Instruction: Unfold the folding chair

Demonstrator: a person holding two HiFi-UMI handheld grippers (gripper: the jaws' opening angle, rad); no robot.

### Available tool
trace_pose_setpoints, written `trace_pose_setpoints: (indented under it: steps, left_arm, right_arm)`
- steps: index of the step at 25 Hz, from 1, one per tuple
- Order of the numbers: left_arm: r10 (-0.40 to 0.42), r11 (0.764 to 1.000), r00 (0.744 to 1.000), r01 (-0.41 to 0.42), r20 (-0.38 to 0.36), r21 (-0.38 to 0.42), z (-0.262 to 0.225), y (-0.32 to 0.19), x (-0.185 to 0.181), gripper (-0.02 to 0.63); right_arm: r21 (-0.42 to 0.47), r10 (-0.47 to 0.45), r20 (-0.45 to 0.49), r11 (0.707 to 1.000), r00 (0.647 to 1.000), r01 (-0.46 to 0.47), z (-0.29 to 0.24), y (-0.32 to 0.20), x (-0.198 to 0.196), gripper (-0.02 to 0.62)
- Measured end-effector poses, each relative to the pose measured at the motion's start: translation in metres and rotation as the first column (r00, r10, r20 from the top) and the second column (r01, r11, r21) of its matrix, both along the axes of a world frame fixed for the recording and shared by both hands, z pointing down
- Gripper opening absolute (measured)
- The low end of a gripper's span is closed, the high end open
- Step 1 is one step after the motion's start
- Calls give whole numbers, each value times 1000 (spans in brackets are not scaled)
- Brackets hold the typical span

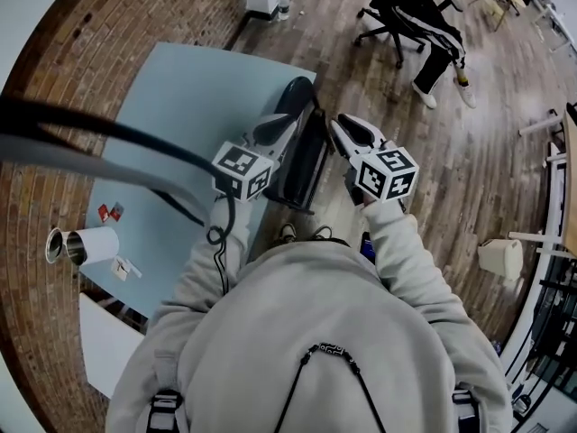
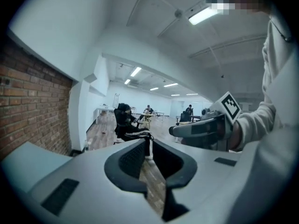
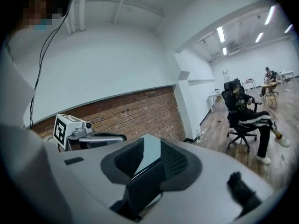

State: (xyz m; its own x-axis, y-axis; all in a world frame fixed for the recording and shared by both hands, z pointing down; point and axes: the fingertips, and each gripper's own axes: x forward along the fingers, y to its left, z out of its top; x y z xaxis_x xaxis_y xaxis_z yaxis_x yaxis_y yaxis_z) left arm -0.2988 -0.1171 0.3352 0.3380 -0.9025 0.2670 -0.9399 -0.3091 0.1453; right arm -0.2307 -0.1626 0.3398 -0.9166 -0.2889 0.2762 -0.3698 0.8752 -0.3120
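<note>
The folded black chair (image 1: pixel 306 156) stands upright on the wood floor against the edge of the light blue table (image 1: pixel 180 106). My left gripper (image 1: pixel 290 120) hangs at the chair's top left, shut but for a thin slit with nothing in it (image 2: pixel 148 148). The floor shows through that slit, and a dark part of the chair (image 2: pixel 172 206) lies below it. My right gripper (image 1: pixel 337 126) is at the chair's right side. Its jaws stand open (image 3: pixel 152 148), with a dark edge of the chair (image 3: pixel 145 181) low in the gap and the table showing above it.
A brick wall runs along the left. A white roll (image 1: pixel 86 244) and small cards lie on the table. A person sits in a wheeled office chair (image 1: pixel 424 16) further out on the floor. A white bin (image 1: pixel 500 258) stands at the right, and a bottle (image 1: pixel 283 5) by the pillar.
</note>
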Motion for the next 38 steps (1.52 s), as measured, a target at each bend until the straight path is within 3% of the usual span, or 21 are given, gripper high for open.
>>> trace_pose_setpoints:
  steps: [3,6,8,10,13,16,19,24,25,26,27,29,30,35,38]
  left_arm:
    - [-14,987,1000,12,-10,-158,54,-4,-13,130]
    - [-58,962,998,63,24,-266,105,-4,-28,190]
    - [-93,940,995,98,31,-326,131,-2,-36,245]
    - [-98,905,994,107,44,-412,160,0,-40,326]
    - [-106,834,992,128,71,-537,195,6,-52,371]
    - [-122,793,992,117,33,-598,211,4,-52,371]
    - [-50,769,998,61,35,-636,220,-5,-48,371]
    - [-2,735,996,63,91,-675,239,-12,-61,367]
    - [-1,727,995,68,98,-683,244,-12,-58,343]
    - [-11,721,995,75,97,-689,247,-12,-57,219]
    - [-28,716,996,79,84,-694,248,-12,-56,141]
    - [-52,711,998,68,43,-700,249,-13,-56,105]
    - [-56,709,998,64,35,-702,248,-14,-57,100]
    - [-140,708,990,113,19,-697,246,-15,-61,76]
    - [-159,713,987,116,2,-692,246,-15,-55,73]
  right_arm:
    - [-115,19,-61,993,998,-26,49,-7,-2,195]
    - [-231,42,-161,970,986,-79,121,-10,4,232]
    - [-328,6,-248,940,969,-90,182,1,8,247]
    - [-418,-60,-345,903,937,-96,248,20,6,267]
    - [-510,-131,-420,852,898,-114,322,49,-11,287]
    - [-578,-143,-419,804,897,-142,370,52,-34,293]
    - [-614,-93,-441,757,893,-224,412,31,-53,295]
    - [-609,-38,-503,724,863,-324,450,7,-76,295]
    - [-622,-40,-501,710,864,-329,456,8,-76,293]
    - [-632,-47,-500,702,865,-328,460,9,-76,293]
    - [-633,-57,-499,705,865,-319,464,11,-77,291]
    - [-616,-73,-504,729,861,-299,464,9,-82,269]
    - [-608,-72,-510,735,857,-300,463,7,-84,227]
    - [-588,-44,-571,719,820,-371,457,6,-76,173]
    - [-570,-13,-579,722,815,-393,456,-2,-62,150]
